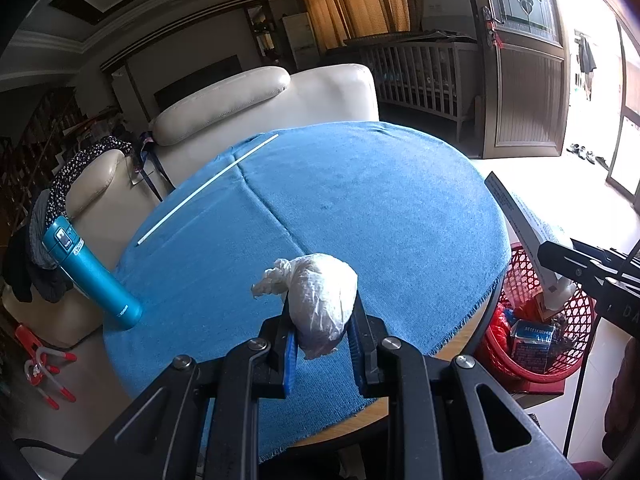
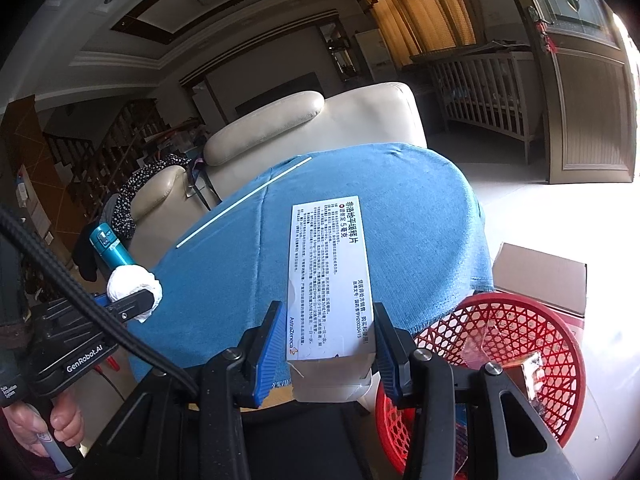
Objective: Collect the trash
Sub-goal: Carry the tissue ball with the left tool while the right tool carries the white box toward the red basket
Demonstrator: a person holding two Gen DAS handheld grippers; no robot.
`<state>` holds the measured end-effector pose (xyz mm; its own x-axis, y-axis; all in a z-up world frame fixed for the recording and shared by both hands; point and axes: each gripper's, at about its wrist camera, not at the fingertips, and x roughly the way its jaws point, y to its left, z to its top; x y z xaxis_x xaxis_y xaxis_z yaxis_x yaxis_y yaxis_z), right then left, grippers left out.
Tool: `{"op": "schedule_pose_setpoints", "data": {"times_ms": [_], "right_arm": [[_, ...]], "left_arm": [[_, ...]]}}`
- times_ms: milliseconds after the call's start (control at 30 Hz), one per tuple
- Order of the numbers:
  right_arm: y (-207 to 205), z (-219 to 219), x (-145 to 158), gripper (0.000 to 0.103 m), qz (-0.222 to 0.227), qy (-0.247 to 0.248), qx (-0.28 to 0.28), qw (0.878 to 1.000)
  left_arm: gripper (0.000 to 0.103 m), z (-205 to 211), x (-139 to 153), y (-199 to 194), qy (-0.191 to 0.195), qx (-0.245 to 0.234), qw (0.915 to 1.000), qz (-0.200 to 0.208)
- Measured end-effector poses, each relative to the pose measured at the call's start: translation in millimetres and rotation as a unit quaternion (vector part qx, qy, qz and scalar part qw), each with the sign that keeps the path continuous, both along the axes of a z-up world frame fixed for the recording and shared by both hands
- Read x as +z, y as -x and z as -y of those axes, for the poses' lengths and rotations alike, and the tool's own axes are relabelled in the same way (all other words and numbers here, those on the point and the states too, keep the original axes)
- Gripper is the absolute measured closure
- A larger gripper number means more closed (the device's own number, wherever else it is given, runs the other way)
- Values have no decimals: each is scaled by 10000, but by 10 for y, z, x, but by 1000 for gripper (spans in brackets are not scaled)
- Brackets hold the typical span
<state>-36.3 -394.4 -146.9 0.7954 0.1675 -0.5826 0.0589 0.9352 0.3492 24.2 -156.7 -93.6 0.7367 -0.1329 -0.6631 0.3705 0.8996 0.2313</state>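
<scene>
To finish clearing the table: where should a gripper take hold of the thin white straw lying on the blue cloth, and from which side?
Probably grip the white straw near its middle, coming down from above with the jaws set across its length. It lies flat on the blue cloth, long and very thin, so a side approach finds little to pinch.

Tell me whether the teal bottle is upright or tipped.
Upright: the teal bottle stands on its base at the blue cloth's edge, cap on top.

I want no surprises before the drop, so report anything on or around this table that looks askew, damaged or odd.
The blue cloth is frayed along its near edge. The teal flask appears to lean at the table's left edge instead of standing upright. A white straw lies loose on the cloth. The white box in the right gripper has a torn near end.
</scene>
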Motion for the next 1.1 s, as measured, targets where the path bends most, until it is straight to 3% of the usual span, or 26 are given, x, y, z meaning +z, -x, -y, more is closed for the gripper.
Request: {"op": "schedule_pose_setpoints", "data": {"times_ms": [1100], "right_arm": [[-8,39,-42,58,-36,-88,-15,10000]], "left_arm": [[79,-1,-39,-10,-30,-22,10000,-52]]}}
